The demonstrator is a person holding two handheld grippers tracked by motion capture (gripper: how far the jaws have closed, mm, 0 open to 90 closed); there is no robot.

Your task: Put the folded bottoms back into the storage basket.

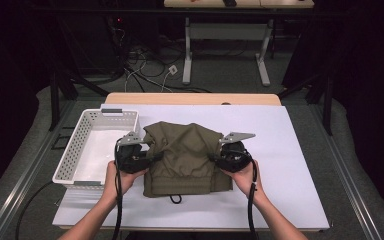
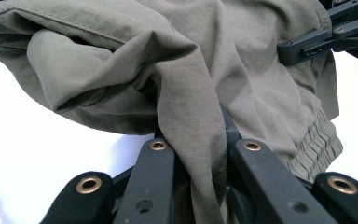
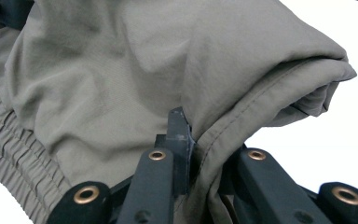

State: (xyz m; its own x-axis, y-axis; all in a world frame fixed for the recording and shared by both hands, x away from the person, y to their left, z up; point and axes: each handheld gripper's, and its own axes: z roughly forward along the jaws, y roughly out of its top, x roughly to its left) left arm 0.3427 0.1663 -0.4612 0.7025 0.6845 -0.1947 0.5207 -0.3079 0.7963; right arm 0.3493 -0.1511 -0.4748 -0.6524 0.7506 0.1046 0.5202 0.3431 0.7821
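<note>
Below, white table [image 1: 290, 150] in dark room, both grippers' fingers pinching olive garment [image 1: 185, 155].

I read no text, label, brand, number or sign on any surface in my three views.
</note>
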